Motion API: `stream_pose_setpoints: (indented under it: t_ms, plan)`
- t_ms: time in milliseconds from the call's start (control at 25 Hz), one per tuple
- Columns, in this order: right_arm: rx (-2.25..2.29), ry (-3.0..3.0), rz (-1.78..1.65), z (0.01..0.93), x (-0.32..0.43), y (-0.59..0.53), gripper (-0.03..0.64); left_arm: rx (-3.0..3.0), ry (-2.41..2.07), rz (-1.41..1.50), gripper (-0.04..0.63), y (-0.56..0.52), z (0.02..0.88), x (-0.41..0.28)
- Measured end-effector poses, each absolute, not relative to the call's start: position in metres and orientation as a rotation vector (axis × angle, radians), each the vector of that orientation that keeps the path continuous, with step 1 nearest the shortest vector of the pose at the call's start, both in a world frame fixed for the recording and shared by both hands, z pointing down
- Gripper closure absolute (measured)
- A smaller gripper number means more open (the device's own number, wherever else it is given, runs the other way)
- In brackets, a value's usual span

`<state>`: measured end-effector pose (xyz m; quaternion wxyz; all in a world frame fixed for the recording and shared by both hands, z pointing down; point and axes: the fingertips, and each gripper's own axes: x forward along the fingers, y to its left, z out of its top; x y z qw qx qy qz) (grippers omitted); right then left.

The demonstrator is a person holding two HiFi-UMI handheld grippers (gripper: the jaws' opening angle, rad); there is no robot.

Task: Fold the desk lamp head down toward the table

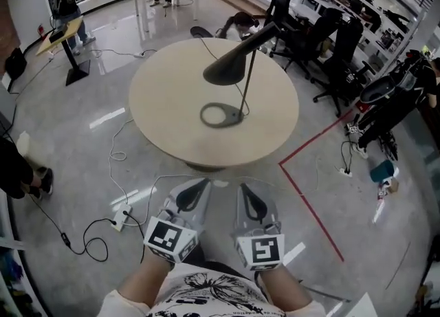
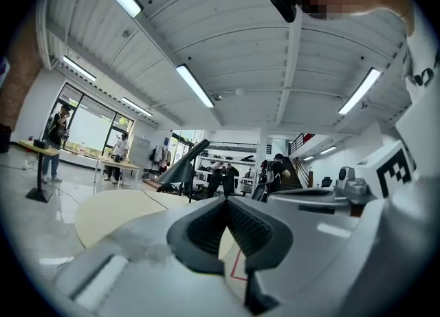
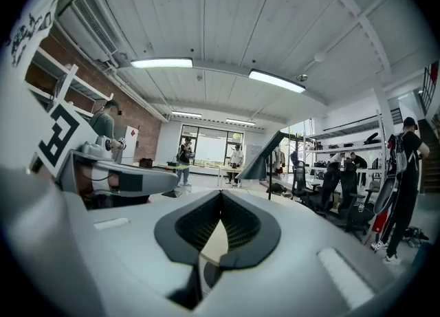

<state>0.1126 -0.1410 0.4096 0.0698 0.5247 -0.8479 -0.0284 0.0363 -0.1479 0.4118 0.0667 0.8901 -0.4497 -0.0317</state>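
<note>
Jaws on both the left gripper (image 1: 195,192) and the right gripper (image 1: 249,197) are closed tip to tip with nothing between them. Both grippers are held side by side off the near edge of the round tabletop (image 1: 165,102), above the floor and well apart from the lamp (image 1: 232,67). That lamp stands on the tabletop with its round base (image 1: 221,115) near the tabletop's middle, its thin stem upright and its dark cone head raised high, slanting down toward the tabletop's centre without touching it.
</note>
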Motion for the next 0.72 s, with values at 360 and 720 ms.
stream_pose_setpoints:
  t_ms: [360,720]
  plan:
    - [1.459,-2.626,0.032,0.433,0.119,-0.062,0.607,2.682,-1.325,-0.069,0.592,-0.057,0.421,0.045]
    - [1.619,-2.688,-0.08,0.395,0.113,-0.019,0.607,2.67,-1.315,-0.077,0.591,-0.012,0.416,0.02]
